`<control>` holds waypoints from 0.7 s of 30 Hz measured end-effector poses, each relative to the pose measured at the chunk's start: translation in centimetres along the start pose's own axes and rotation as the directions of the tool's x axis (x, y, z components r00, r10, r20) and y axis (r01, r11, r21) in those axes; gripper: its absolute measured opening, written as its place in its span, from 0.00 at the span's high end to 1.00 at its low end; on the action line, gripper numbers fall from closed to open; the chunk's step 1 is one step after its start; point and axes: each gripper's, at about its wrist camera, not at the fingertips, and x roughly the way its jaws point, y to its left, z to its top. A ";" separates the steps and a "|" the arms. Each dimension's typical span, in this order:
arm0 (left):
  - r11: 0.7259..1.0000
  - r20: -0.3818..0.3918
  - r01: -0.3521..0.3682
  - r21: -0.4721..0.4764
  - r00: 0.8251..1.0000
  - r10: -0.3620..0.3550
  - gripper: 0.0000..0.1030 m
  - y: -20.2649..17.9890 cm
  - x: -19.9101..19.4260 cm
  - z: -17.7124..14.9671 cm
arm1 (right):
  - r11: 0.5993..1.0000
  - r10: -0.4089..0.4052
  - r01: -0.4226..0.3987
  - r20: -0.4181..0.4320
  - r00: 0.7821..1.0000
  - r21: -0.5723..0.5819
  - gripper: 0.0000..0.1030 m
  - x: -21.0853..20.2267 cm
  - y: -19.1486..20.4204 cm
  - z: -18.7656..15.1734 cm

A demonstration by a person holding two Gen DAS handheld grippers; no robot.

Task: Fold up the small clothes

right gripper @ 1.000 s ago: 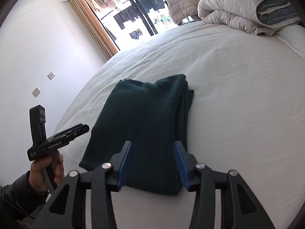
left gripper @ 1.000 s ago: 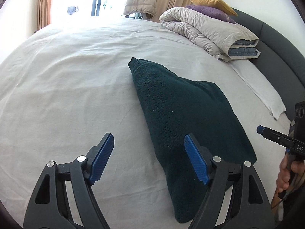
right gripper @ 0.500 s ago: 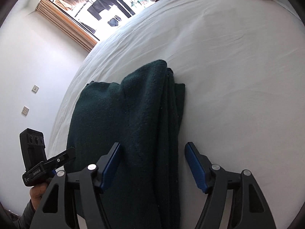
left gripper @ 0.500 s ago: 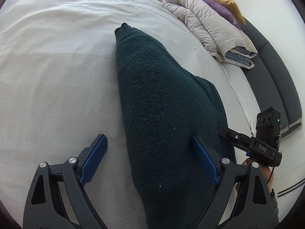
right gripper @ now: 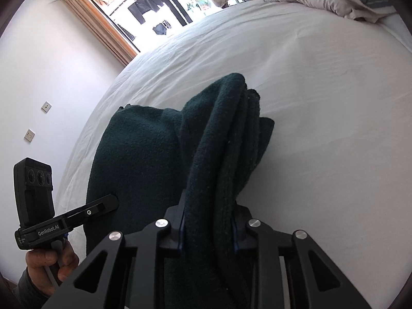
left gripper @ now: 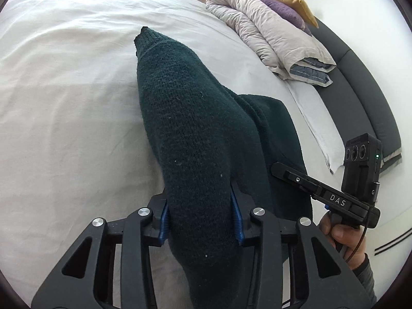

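Note:
A dark green knitted sweater (left gripper: 185,118) lies folded lengthwise on the white bed sheet (left gripper: 64,103). My left gripper (left gripper: 199,213) is closing, and its blue pads press on the near end of the sweater's left folded edge, which bunches between them. In the right wrist view the sweater (right gripper: 134,159) shows stacked layers at its right edge. My right gripper (right gripper: 208,226) is closing there, its pads squeezing those layers. Each gripper shows in the other's view, the right gripper (left gripper: 296,177) and the left gripper (right gripper: 103,206), each held by a hand.
A folded beige duvet (left gripper: 270,33) with purple and yellow pillows (left gripper: 288,5) lies at the head of the bed, by the dark grey headboard (left gripper: 365,97). A window with curtains (right gripper: 159,5) is beyond the bed's far side. A white wall (right gripper: 51,64) is on the left.
Both grippers moved forward over the sweater's near end and their jaws went from wide open to pinched on the fabric, which now bunches up between the pads.

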 end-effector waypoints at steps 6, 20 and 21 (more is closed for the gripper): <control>0.998 0.062 -0.063 0.018 0.996 0.062 0.65 1.6 -8.7 -3.1 | 0.994 0.071 -0.071 0.003 0.997 -0.080 0.74 -1.8 8.4 -3.8; 0.976 0.109 -0.215 -0.028 0.970 0.217 0.65 10.3 -22.4 -12.9 | 0.970 0.224 -0.231 -0.088 0.971 -0.074 0.74 1.8 20.1 -12.2; 0.977 0.107 -0.214 -0.021 0.971 0.215 0.64 10.4 -22.2 -13.4 | 0.972 0.223 -0.228 -0.085 0.971 -0.057 0.74 1.7 19.7 -12.3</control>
